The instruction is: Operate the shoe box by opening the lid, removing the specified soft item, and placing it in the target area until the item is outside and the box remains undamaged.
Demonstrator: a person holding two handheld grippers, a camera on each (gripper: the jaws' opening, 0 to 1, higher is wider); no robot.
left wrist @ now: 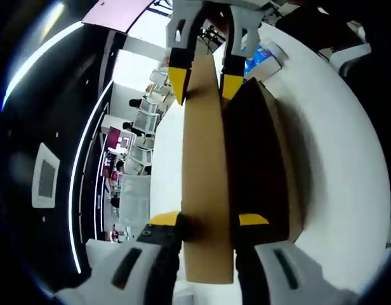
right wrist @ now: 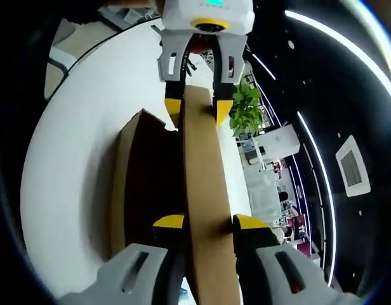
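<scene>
We see both tongs pinching the raised lid (left wrist: 207, 178) of the shoe box (left wrist: 265, 165) on the white counter (left wrist: 338, 121): left tongs (left wrist: 209, 220) and right tongs (right wrist: 209, 222) at opposite ends. Left gripper view adds a blue item (left wrist: 262, 58) beyond the box; right gripper view adds a green plant (right wrist: 246, 108).

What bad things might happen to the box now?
1. Both grippers, left and right, pinch the thin cardboard lid at opposite ends. If they pull unevenly, the lid could bend or tear.
2. The box sits loose on the white table. Lifting the lid further might drag or tip it.
</scene>
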